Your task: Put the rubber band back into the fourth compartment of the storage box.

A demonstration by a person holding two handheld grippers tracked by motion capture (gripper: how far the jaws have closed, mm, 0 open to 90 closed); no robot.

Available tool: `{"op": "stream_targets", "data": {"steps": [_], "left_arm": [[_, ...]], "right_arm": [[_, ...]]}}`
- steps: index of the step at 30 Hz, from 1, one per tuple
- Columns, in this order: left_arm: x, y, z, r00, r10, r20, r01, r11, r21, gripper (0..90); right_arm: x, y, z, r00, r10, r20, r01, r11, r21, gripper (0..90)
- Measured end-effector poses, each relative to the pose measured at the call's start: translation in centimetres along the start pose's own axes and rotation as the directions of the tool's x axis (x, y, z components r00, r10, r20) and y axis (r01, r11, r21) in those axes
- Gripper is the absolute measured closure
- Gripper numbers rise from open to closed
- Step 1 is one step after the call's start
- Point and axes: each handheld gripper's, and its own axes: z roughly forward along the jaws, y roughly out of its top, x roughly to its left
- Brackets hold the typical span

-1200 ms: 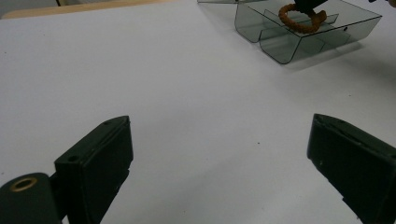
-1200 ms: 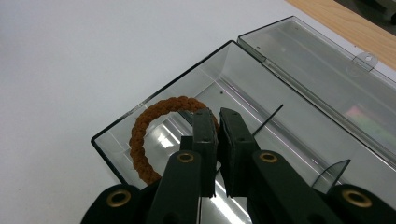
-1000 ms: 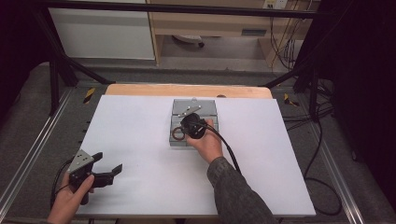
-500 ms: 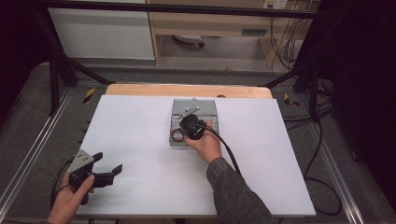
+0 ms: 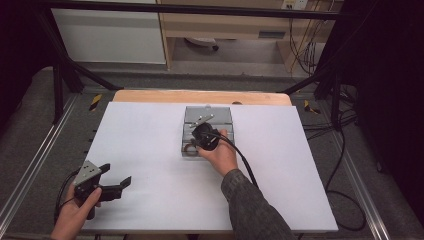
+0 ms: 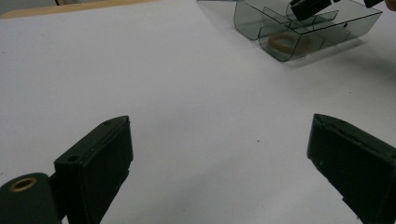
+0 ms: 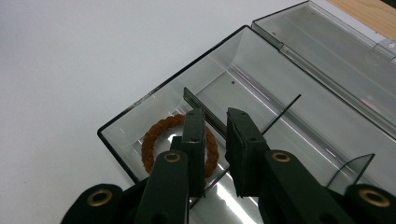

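Note:
A clear smoky-grey divided box [image 5: 224, 131] sits open at the middle of the white table, its lid [image 5: 207, 114] laid back. A brown braided ring [image 7: 154, 140] lies in the box's near-left compartment, also seen as the ring [image 6: 285, 42] in the left gripper view. My right gripper [image 7: 215, 114] hangs just above that compartment and its divider. Its jaws have just been opening and stand a little apart with nothing between them. My left gripper [image 5: 116, 173] rests near the table's front left, jaws wide open and empty.
The white table top [image 5: 280, 165] spreads wide around the box. A wooden strip [image 5: 200, 96] runs along its far edge. Black frame bars and cables stand beyond the table on the right. The right gripper's cable [image 5: 245, 160] trails back over the person's forearm.

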Motion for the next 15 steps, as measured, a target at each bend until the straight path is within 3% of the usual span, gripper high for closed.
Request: {"op": "stream_targets", "data": {"steps": [15], "left_arm": [[-0.03,-0.02,0.05,1.0,-0.003,0.006,0.003,1.0,0.002,6.6]], "right_arm": [[-0.05,0.15,-0.78,0.9999,0.014,0.0,-0.014,1.0,-0.025,75.2]]}}
